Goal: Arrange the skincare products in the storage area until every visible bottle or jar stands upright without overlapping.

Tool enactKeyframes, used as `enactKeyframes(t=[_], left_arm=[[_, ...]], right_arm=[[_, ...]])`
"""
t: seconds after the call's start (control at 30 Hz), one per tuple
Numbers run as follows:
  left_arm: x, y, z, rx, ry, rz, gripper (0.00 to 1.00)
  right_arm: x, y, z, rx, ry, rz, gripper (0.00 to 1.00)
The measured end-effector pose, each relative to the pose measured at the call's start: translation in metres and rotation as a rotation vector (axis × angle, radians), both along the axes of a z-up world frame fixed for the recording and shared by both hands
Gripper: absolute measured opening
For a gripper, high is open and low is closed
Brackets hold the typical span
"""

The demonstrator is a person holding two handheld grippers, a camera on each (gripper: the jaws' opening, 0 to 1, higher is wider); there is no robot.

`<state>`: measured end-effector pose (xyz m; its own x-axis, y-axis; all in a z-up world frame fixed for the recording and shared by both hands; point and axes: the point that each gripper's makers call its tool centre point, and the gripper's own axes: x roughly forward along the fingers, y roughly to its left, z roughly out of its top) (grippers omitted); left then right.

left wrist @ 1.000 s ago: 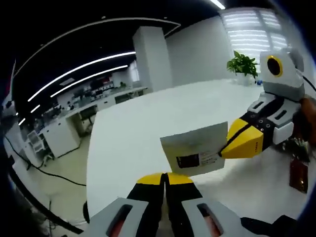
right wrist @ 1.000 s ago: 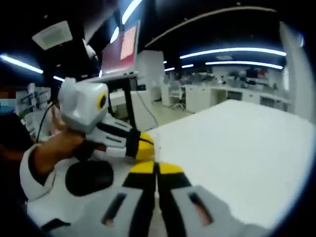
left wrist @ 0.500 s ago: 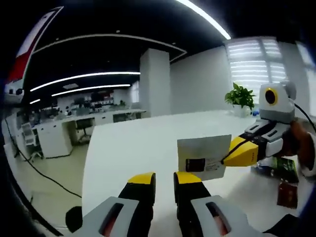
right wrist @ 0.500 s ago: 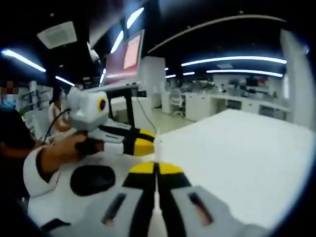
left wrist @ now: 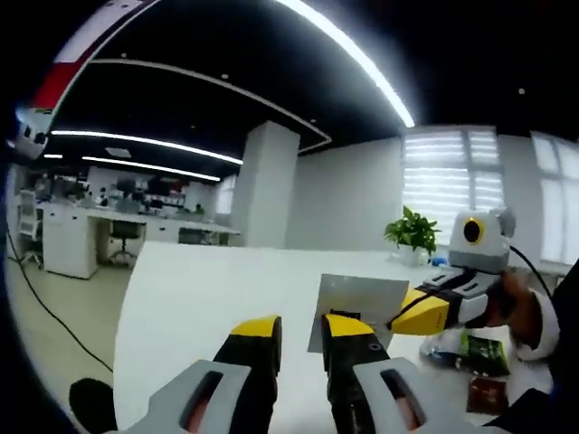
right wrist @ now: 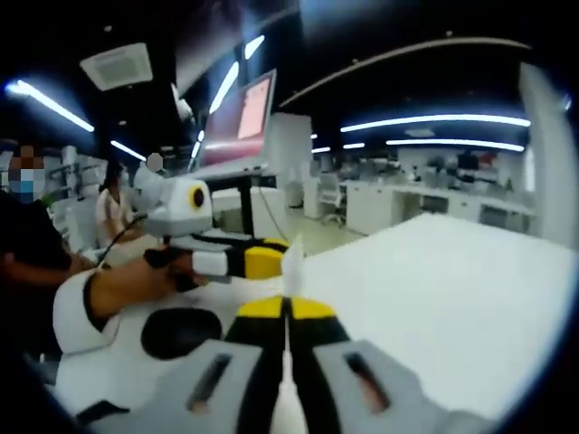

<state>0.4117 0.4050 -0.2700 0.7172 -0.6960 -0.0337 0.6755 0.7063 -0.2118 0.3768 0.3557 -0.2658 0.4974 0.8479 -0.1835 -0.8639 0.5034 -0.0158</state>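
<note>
- In the left gripper view the left gripper (left wrist: 301, 331) rises from the bottom with its 2 yellow-tipped jaws parted by a narrow gap, and nothing sits between them.
- The right gripper (left wrist: 418, 314) comes into that view from the right, a person's hand (left wrist: 507, 303) wrapped around its body; its jaws are closed on the right edge of a white card (left wrist: 362, 306) and hold it up above the white worktop (left wrist: 199, 298).
- The card faces the left camera broadside; a dark printed patch sits low on it, partly hidden behind the left gripper's right jaw tip. Its print is too small to read.
- In the right gripper view the right gripper (right wrist: 287, 310) has its jaws pressed together on the card (right wrist: 292, 264), seen edge-on here as a thin white sliver standing up from between the tips.
- The left gripper (right wrist: 271, 260) enters that view from the left, held by a hand (right wrist: 149, 282) in a white sleeve, its yellow tips just beside the card's edge.
- Low on the right of the left gripper view, on the worktop near the right gripper's hand, lie a green sachet (left wrist: 478, 352) and a smaller dark red packet (left wrist: 485, 396), both flat.
- A potted plant (left wrist: 414, 235) stands at the far end of the worktop.
- A black round pad (right wrist: 181, 331) lies on the worktop left of the right gripper's jaws.
</note>
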Motion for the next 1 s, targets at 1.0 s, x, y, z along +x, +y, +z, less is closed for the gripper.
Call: enactKeyframes(t=[1.0], left_arm=[[-0.046,-0.048,0.032,-0.217,-0.052,-0.331,0.08]], right_arm=[[0.003,-0.010,0.018,0.095,-0.022,0.045,0.00]])
